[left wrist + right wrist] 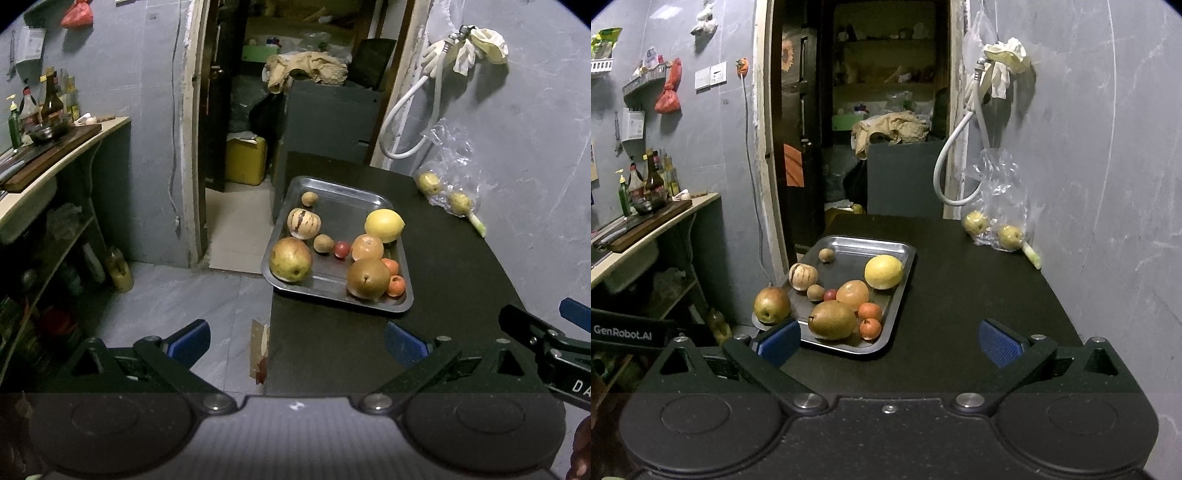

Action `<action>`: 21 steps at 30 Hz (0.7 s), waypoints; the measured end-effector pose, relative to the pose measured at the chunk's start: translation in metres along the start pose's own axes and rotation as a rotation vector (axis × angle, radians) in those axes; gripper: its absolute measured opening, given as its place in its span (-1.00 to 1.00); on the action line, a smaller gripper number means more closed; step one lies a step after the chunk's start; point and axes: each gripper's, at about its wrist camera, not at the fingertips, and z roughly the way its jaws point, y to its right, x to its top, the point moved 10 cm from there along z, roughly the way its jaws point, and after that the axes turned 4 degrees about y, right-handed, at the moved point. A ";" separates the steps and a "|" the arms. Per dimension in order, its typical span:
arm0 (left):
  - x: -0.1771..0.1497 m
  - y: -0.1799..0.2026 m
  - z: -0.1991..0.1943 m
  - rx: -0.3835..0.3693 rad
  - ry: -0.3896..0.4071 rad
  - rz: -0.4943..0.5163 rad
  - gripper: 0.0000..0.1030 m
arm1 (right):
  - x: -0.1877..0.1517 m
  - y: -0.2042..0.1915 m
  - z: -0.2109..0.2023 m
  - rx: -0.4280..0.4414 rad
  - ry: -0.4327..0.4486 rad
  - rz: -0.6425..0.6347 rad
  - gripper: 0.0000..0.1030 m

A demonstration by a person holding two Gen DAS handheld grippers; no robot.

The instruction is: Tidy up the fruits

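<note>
Presently: steel tray (334, 295) at frame centre on black counter (443, 295), holding lemon (384, 225), pear (367, 277), apple (290, 259). Left gripper (297, 341) and right gripper (889, 341) low in frame, fingers apart, empty.

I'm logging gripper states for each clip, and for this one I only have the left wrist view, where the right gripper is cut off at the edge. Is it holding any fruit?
Observer: No. The right wrist view shows the right gripper open, with nothing between its blue pads.
Operator: Where is it relative to the tray?
Observer: It's over the black table, short of the tray. In the picture its left pad overlaps the tray's near corner, just below the big apple. I cannot tell whether it touches.
</note>
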 end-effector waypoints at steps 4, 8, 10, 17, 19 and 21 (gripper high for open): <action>-0.002 0.000 0.002 -0.003 -0.002 0.019 0.99 | -0.004 -0.001 0.001 -0.007 -0.013 0.000 0.99; -0.003 -0.003 0.003 -0.022 0.018 0.009 0.99 | -0.006 -0.001 0.002 -0.023 -0.017 0.003 0.99; 0.000 -0.004 0.000 -0.031 0.054 0.012 0.99 | -0.005 0.000 0.001 -0.034 -0.006 0.012 0.99; 0.004 -0.015 -0.003 -0.045 0.075 0.011 0.99 | 0.003 -0.008 -0.002 -0.067 0.043 0.014 0.99; 0.005 -0.021 -0.004 -0.051 0.078 0.018 0.99 | 0.004 -0.014 -0.002 -0.073 0.041 0.007 0.99; 0.005 -0.027 -0.005 -0.052 0.079 0.027 0.99 | 0.003 -0.017 0.000 -0.077 0.023 0.005 0.99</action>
